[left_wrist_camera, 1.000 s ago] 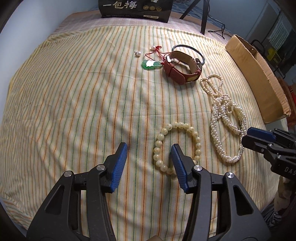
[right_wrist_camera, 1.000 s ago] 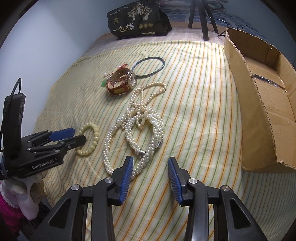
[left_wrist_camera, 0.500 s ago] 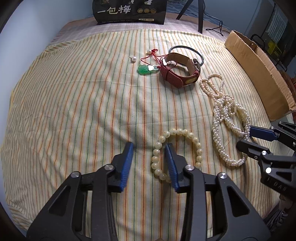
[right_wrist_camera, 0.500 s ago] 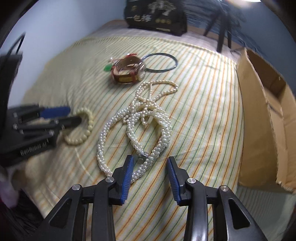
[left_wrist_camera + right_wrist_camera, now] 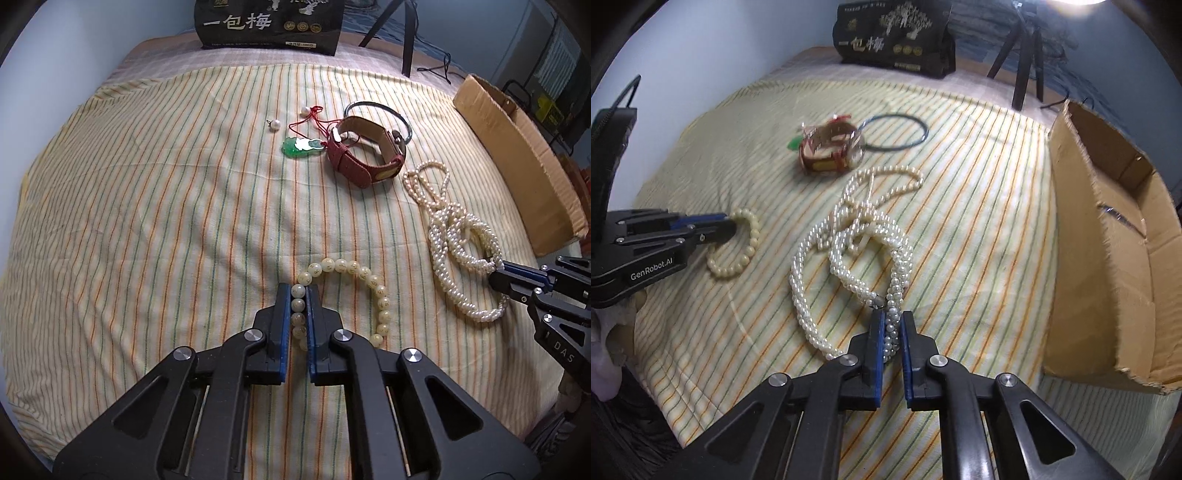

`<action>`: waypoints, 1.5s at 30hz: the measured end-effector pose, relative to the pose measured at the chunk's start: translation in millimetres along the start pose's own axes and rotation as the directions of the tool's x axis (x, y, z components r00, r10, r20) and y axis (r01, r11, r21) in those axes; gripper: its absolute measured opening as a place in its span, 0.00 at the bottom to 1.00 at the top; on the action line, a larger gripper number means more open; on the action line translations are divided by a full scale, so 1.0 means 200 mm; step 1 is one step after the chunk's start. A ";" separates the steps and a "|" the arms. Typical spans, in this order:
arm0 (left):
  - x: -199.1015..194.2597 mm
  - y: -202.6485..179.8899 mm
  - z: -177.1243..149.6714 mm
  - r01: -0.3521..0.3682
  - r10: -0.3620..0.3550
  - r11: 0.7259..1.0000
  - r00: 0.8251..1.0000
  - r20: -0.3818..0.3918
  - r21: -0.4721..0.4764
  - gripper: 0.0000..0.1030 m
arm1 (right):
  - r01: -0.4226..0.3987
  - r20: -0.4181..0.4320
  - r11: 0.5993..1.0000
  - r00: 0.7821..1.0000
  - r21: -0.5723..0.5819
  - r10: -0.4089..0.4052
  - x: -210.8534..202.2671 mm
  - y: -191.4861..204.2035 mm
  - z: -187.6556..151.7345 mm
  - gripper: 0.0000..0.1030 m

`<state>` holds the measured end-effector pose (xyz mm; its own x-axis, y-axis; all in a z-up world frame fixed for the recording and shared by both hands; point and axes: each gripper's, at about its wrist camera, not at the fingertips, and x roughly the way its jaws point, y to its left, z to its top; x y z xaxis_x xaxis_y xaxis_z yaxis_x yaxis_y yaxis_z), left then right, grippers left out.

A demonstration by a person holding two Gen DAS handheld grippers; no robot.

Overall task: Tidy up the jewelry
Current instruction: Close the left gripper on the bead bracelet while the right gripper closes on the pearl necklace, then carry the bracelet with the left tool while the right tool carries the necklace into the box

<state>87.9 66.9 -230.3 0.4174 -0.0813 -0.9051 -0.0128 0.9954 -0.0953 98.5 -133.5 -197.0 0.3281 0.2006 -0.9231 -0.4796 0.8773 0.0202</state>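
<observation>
The left tool [image 5: 299,291] has just closed and pinches the left side of the round bracelet of cream-coloured beads [image 5: 369,284], which lies on the striped yellow cloth [image 5: 147,221]. The right tool [image 5: 891,321] has just closed on the tangled white pearl necklace [image 5: 849,243], near its clasp. The open brown cardboard box [image 5: 1108,258] sits at three o'clock. Likely trouble: lifting the necklace by one strand could tighten its loops into a knot, or the smooth beads could slip free of the pads.
</observation>
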 end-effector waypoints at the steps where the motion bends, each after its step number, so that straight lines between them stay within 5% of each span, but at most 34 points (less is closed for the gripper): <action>1: -0.01 0.01 0.00 0.011 -0.011 1.000 1.000 -0.002 -0.014 0.05 | 0.001 0.019 1.000 1.000 0.009 -0.001 -0.03 -0.01 0.01 0.05; 22: -0.32 -0.09 0.03 0.097 -0.095 0.995 0.989 0.117 -0.016 0.05 | -0.040 0.228 0.995 0.974 0.089 0.018 -0.45 -0.07 0.06 0.05; 45: -0.81 -0.29 0.11 0.173 -0.179 0.984 0.946 0.272 0.046 0.05 | -0.075 0.383 0.989 0.923 0.130 0.020 -0.94 -0.11 0.07 0.05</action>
<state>41.8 23.6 -69.3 0.6438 -0.2407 -0.7263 0.1009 0.9677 -0.2312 59.0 -185.2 -18.8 0.6053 0.3697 -0.7049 -0.3931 0.9089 0.1392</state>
